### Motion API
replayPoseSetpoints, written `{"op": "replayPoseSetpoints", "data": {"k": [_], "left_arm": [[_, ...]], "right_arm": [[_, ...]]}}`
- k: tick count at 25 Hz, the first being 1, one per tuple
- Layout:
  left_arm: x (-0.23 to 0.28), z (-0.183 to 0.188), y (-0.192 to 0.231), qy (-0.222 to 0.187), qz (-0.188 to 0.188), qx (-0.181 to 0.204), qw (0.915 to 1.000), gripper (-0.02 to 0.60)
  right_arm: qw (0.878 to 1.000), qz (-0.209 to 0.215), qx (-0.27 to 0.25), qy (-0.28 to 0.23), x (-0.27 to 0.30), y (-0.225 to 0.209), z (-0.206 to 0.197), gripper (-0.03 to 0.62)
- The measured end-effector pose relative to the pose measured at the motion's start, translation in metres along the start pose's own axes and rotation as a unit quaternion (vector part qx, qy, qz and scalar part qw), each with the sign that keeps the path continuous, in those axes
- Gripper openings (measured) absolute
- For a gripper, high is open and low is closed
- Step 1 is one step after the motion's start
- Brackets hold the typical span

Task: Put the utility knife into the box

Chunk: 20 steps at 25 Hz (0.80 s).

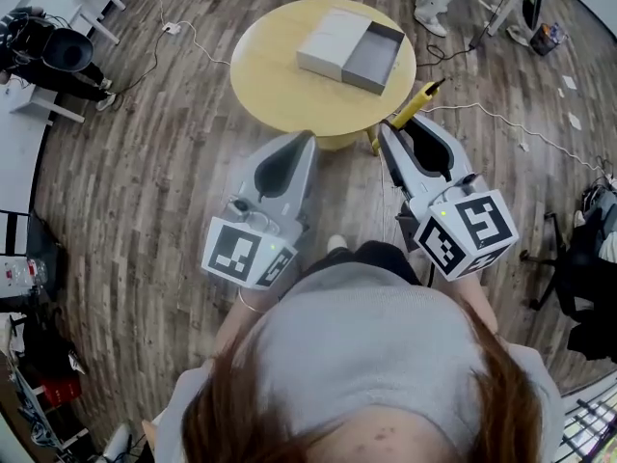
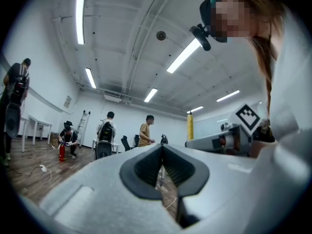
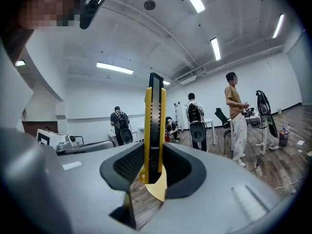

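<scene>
Yellow utility knife (image 3: 155, 126) upright in clamped right claw (image 3: 155, 155), left claw (image 2: 162, 152) closed, empty, open box (image 1: 350, 49) on round desk (image 1: 280, 85).

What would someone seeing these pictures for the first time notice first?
The yellow utility knife catches the eye first, clamped in the right tool and sticking out past its tips, close in front of the person. Ahead, on the round wooden table, sits the open box, with nothing visible in its grey tray. The left tool is shut on nothing.
</scene>
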<state>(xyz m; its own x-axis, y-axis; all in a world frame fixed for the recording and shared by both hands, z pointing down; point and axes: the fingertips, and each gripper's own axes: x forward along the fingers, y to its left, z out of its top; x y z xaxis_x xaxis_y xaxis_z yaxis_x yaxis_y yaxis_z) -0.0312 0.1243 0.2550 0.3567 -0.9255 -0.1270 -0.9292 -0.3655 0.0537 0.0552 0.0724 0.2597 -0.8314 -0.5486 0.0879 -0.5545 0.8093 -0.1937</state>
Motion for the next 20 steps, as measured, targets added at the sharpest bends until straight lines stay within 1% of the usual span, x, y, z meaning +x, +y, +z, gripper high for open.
{"op": "replayPoseSetpoints", "data": {"k": [4, 12, 16, 20], "left_arm": [[0.010, -0.007, 0.008, 0.004, -0.006, -0.010, 0.9999, 0.001], [0.034, -0.014, 0.031, 0.006, -0.007, -0.014, 0.9999, 0.000], [0.055, -0.016, 0.051, 0.005, -0.004, -0.013, 0.9999, 0.001], [0.087, -0.021, 0.072, 0.004, -0.007, -0.012, 0.9999, 0.000]], "right_arm": [[1.000, -0.005, 0.003, 0.017, 0.011, -0.006, -0.008, 0.121], [1.000, -0.012, 0.009, 0.024, 0.041, -0.028, -0.010, 0.121], [0.999, -0.020, 0.016, 0.028, 0.061, -0.048, -0.007, 0.121], [0.999, -0.023, 0.022, 0.027, 0.087, -0.074, -0.005, 0.121]]}}
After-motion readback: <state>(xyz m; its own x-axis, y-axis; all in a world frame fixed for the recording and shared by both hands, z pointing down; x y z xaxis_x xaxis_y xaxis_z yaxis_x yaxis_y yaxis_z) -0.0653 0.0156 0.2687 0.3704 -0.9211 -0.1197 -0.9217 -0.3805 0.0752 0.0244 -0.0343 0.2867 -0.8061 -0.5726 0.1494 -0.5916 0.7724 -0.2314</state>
